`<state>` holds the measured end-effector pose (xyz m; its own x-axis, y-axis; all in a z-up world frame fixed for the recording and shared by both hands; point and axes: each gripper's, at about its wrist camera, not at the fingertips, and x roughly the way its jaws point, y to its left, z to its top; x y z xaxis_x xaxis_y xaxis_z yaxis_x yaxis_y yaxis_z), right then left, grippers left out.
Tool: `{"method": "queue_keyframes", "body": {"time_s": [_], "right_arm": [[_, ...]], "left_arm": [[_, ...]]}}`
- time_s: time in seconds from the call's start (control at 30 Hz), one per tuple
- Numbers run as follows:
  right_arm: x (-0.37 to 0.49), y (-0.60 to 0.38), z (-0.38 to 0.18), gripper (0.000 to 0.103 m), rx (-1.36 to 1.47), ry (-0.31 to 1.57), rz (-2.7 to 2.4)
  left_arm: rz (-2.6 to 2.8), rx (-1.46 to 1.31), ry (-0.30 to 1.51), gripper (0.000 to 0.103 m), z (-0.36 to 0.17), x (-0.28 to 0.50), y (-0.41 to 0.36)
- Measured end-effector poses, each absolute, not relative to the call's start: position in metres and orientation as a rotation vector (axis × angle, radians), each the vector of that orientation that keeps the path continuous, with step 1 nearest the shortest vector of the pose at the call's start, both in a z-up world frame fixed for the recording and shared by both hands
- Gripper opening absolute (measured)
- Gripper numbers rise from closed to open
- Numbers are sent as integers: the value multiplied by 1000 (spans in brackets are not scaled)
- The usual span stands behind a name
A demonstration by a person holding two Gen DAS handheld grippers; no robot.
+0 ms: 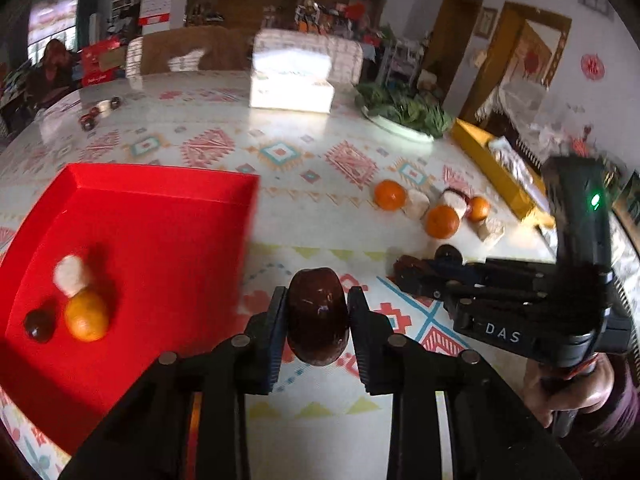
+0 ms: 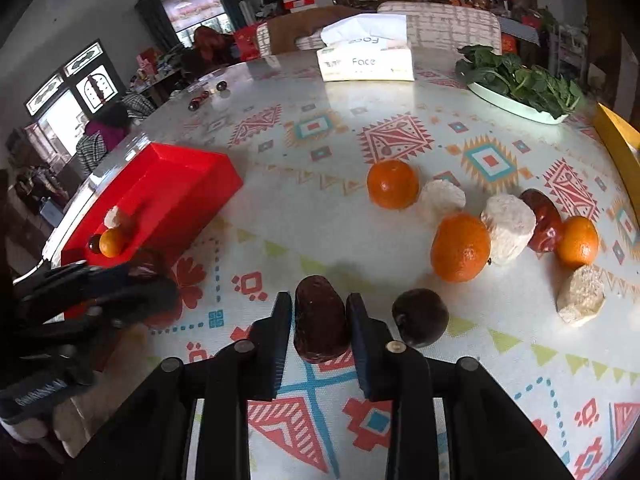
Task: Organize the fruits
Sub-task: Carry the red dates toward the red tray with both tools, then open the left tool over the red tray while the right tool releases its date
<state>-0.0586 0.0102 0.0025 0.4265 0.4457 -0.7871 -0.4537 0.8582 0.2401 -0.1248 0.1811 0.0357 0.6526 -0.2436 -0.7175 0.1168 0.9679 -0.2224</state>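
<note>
Fruits are sitting partly sorted: three in the red tray (image 1: 168,216) at nine o'clock, the left hand-held gripper (image 1: 318,320) and right hand-held gripper (image 2: 320,324) each clamping a red date, tangerines (image 2: 393,184) waiting at one o'clock.

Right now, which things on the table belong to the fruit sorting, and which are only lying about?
Job: red tray; the orange in it; three oranges on the table; a dark fruit in the left gripper; a dark fruit in the right gripper.

Lying about: tissue box; plate of greens.
</note>
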Motion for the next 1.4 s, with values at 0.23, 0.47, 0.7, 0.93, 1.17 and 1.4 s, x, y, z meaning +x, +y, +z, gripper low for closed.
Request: {"method": "queue_keyframes", "body": {"time_s": [0.23,0.47,0.7,0.93,1.17,1.4], "right_arm": [[-80,23,36,28,12,901,592],[-90,81,78,28,40,865,771],[-73,167,52,28,-24,954,842],[-68,182,35,31,-69,942,806],[-87,136,58,34,-19,862,767],[-101,42,77,34,111,879,660]], "left_arm": [[-83,-293,752,29,54,-155,253],[107,-384,730,29,44,-171,327],[147,-412,750,29,31,-170,352],[133,-442,740,55,28,-175,358],[97,-512,686,62,46,-188,350],[-55,-522,552,65,96,-212,311]]}}
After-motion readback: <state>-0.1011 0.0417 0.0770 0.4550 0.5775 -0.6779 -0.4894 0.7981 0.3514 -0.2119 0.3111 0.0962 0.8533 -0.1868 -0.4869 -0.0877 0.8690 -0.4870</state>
